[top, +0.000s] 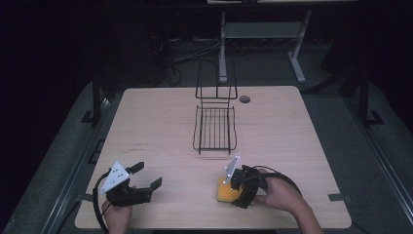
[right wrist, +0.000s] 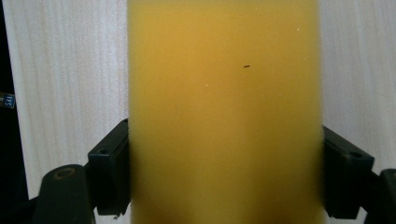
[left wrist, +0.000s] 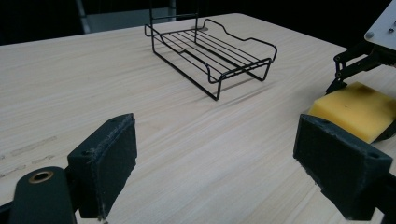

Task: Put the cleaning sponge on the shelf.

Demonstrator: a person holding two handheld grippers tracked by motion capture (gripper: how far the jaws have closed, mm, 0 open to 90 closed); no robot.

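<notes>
A yellow sponge (top: 225,192) lies flat on the wooden table (top: 156,122) near the front edge, right of centre. My right gripper (top: 232,191) is shut on it. In the right gripper view the sponge (right wrist: 224,102) runs up between the two black pads (right wrist: 109,168), which press against its sides. My left gripper (top: 147,174) hovers open at the front left with nothing between its fingers. In the left gripper view its own gripper (left wrist: 222,170) faces bare table, with the sponge (left wrist: 359,109) off to the right.
A black wire rack (top: 214,127) with an upright wire back stands in the middle of the table, farther away than both grippers; the left gripper view also shows the rack (left wrist: 215,51). A round cable hole (top: 244,99) sits behind it. Dark floor and a grey metal stand (top: 223,48) lie beyond.
</notes>
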